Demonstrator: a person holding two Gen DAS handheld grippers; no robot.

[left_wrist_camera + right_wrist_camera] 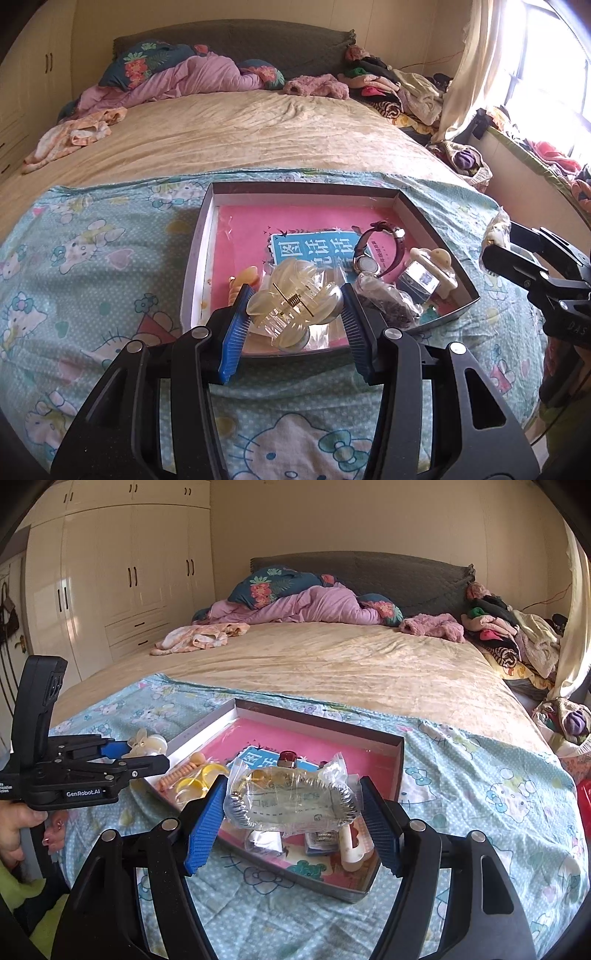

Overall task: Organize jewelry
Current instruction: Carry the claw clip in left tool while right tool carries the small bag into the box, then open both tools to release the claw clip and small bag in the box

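A shallow box [436,218] with a pink book inside lies on the Hello Kitty sheet; it also shows in the right wrist view [317,718]. My left gripper [295,301] is shut on a cream translucent hair claw clip [295,302] above the box's near edge. My right gripper [293,805] is shut on a clear plastic bag holding a silver chain [291,803] above the box. In the box lie a purple-strapped watch [376,251], a square-faced watch [419,280], a cream clip [439,262], a dark bagged item [388,299], orange beads [242,280] and yellow rings [199,779].
The Hello Kitty sheet [92,266] covers the near end of a beige bed [240,129]. Clothes are piled at the far right [391,88], bedding at the headboard [184,77]. A wardrobe [110,572] stands left. A window and curtain [480,74] are right.
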